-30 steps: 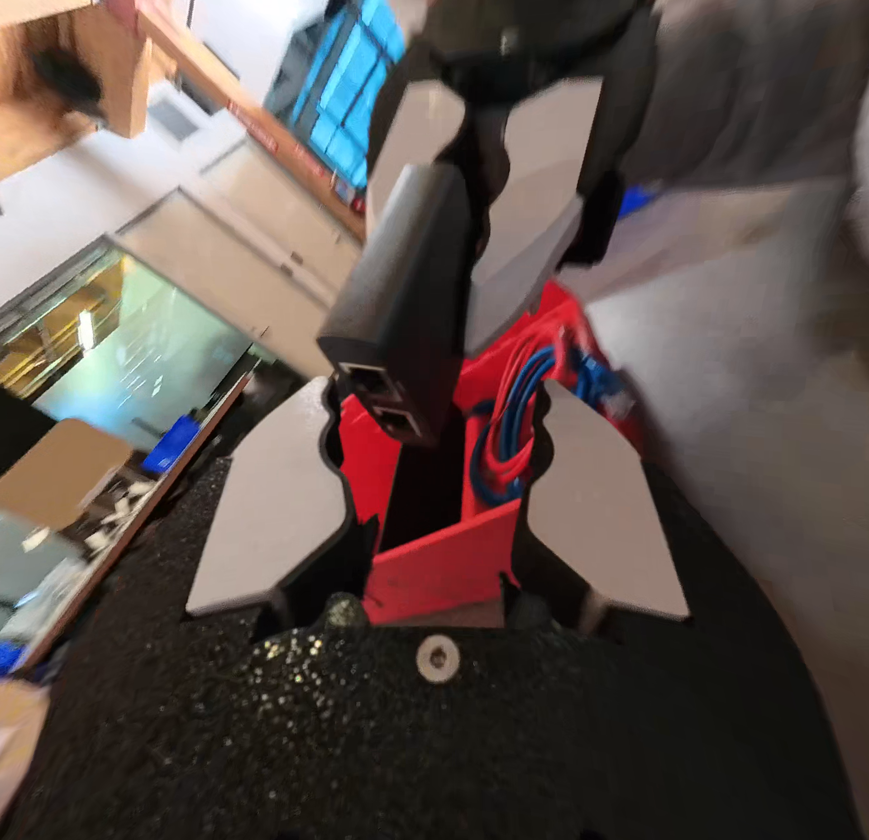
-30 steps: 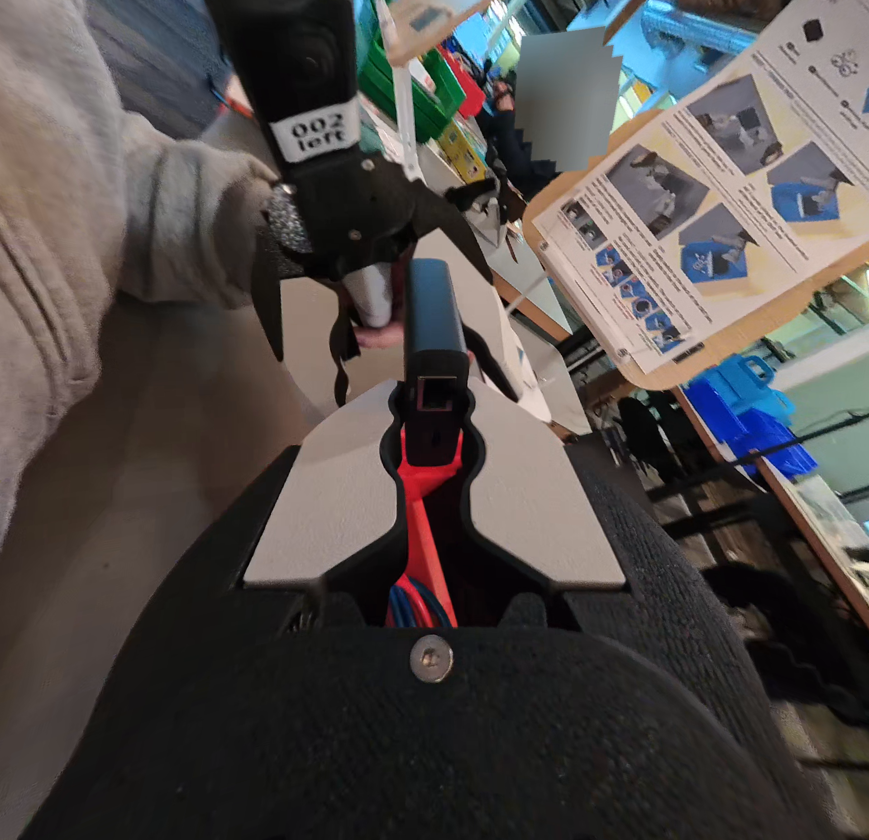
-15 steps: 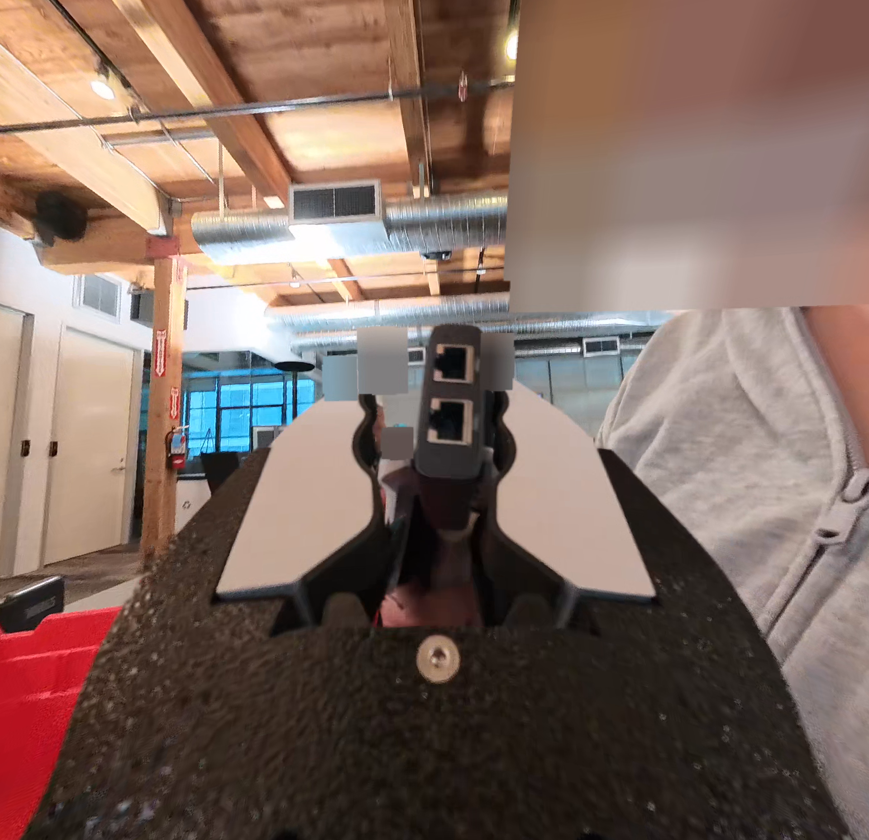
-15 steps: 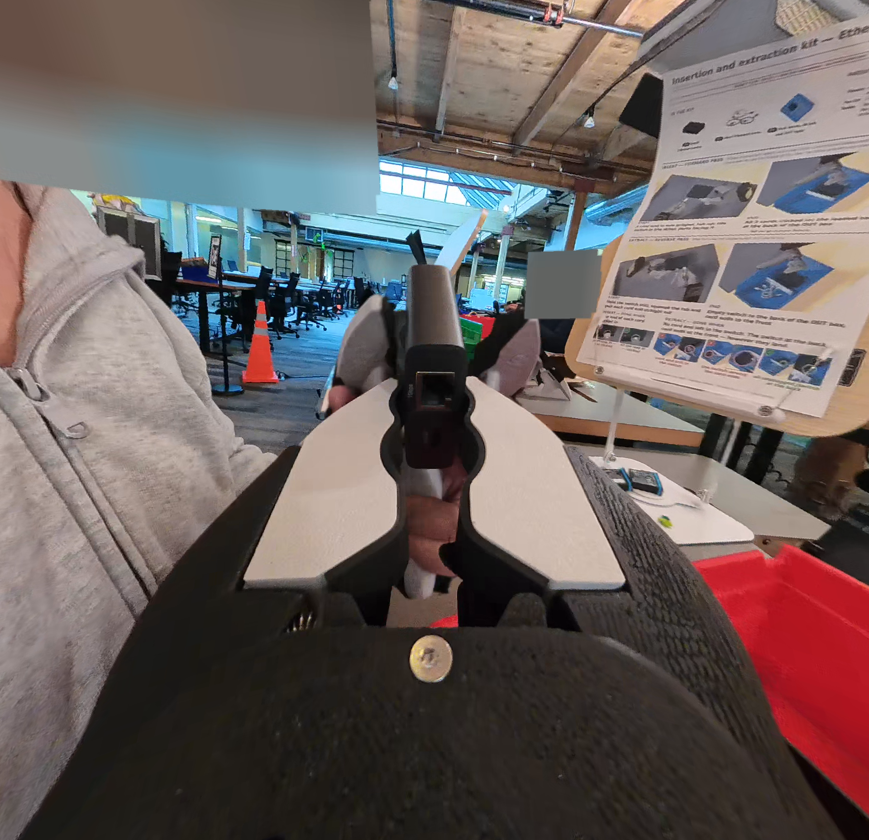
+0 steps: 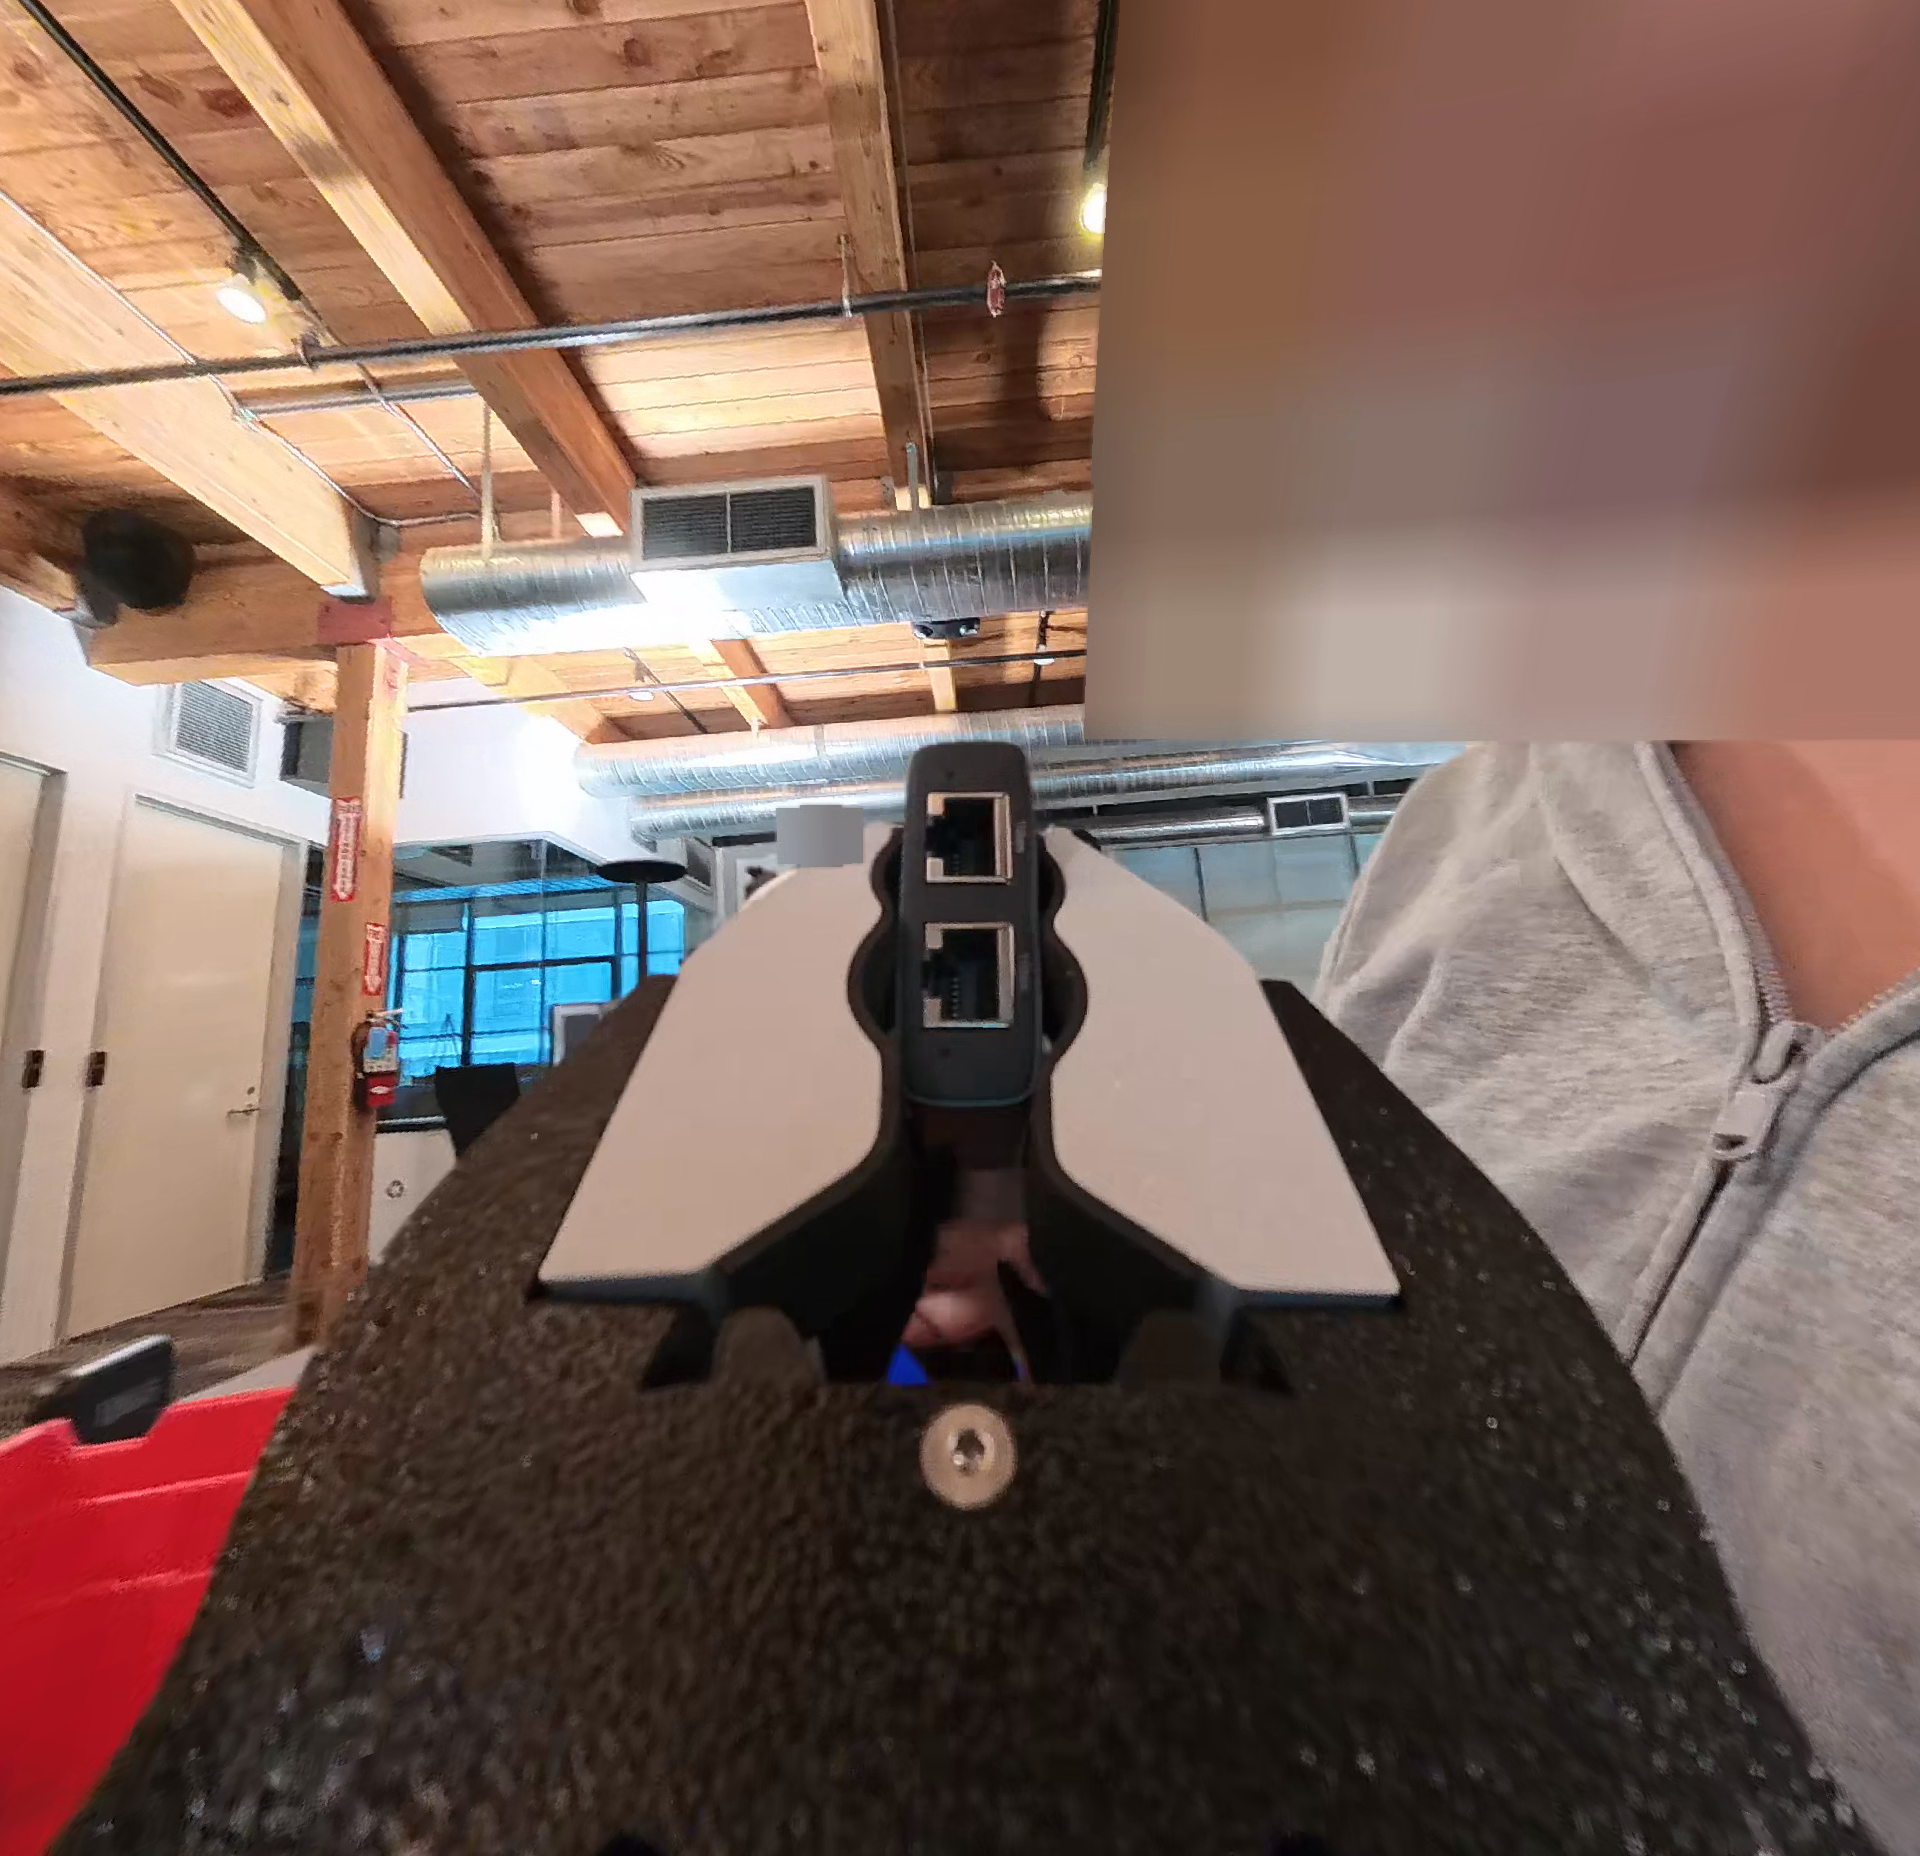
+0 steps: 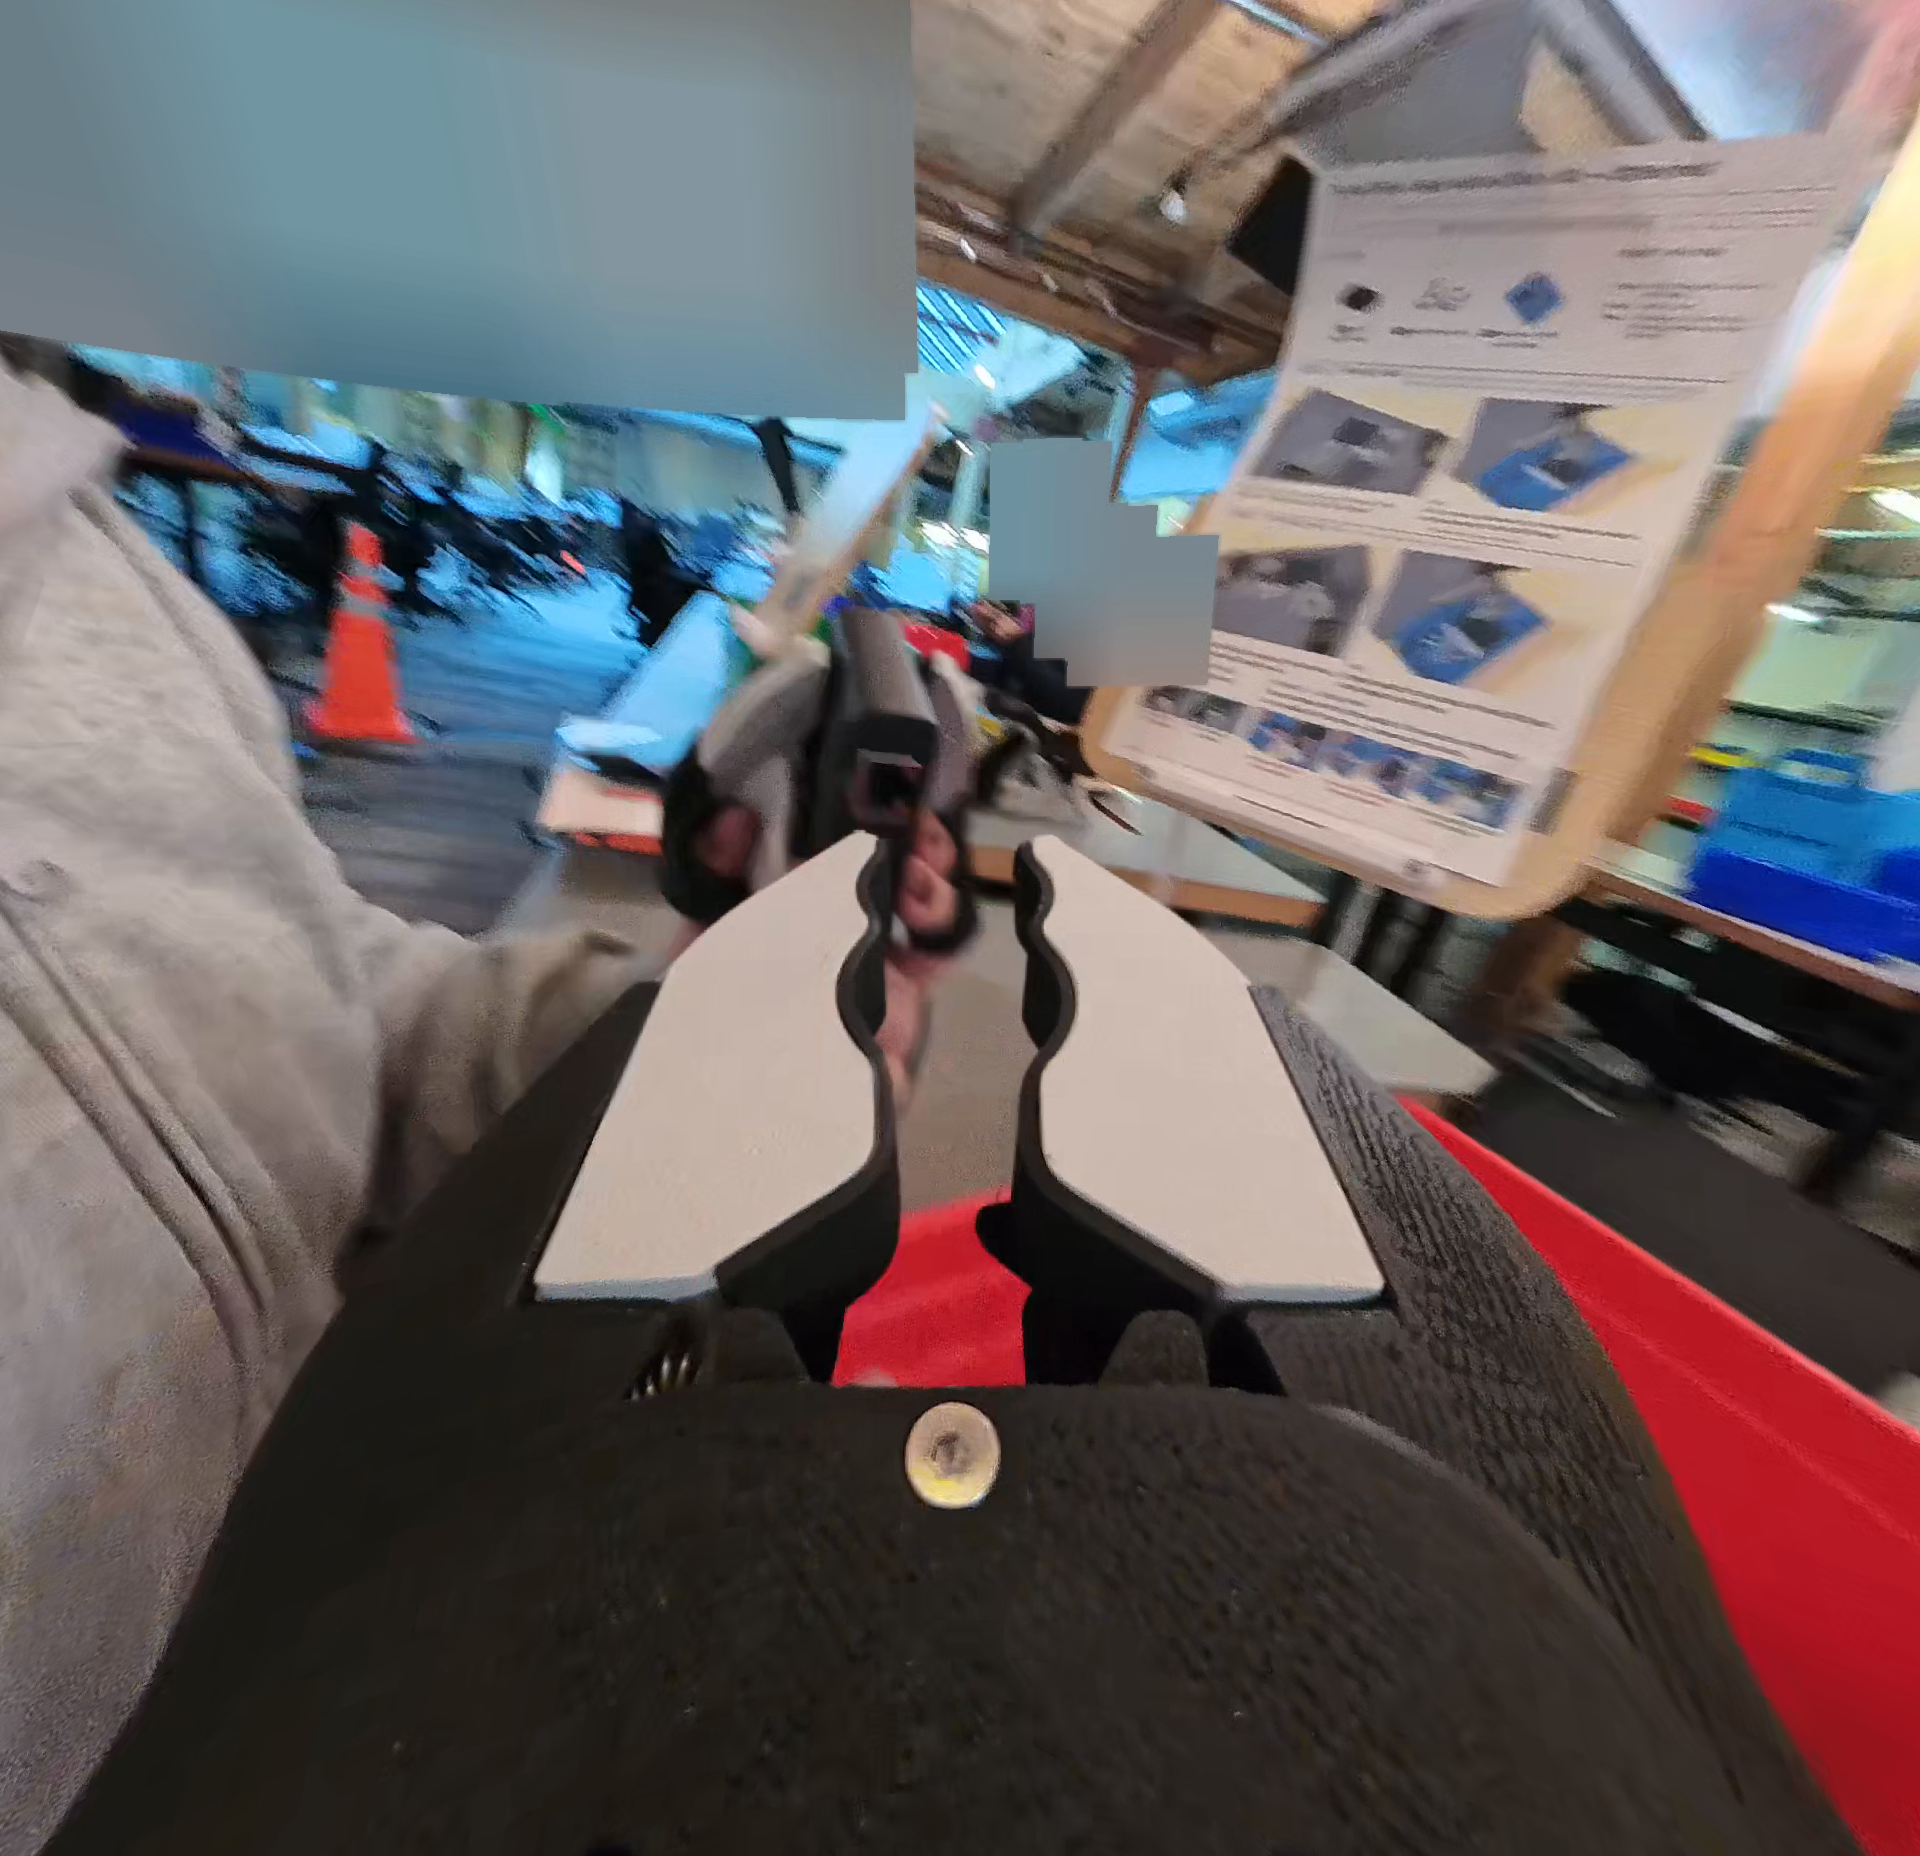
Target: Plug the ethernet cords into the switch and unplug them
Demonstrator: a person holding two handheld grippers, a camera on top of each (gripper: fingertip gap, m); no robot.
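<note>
My left gripper (image 5: pixel 966 861) is shut on a black adapter box (image 5: pixel 968 933) with two network sockets on its end, held up in the air and facing the camera. My right gripper (image 6: pixel 948 856) is open and empty, a short way back from the same black box (image 6: pixel 885 736), which the left gripper's grey fingers (image 6: pixel 764 726) still hold in the right wrist view. A hand (image 6: pixel 925 871) shows behind the right gripper's tips. Both grippers point up and away from the red bin.
A red bin shows at the lower left of the left wrist view (image 5: pixel 114 1557) and the lower right of the right wrist view (image 6: pixel 1714 1474). A person in a grey hoodie (image 5: pixel 1621 1131) stands close. An instruction board (image 6: pixel 1486 518), an orange cone (image 6: pixel 358 653) and tables stand behind.
Both grippers lifted the black box out of the red bin. The left gripper closed on it, then the right gripper opened, let it go and drew back.
</note>
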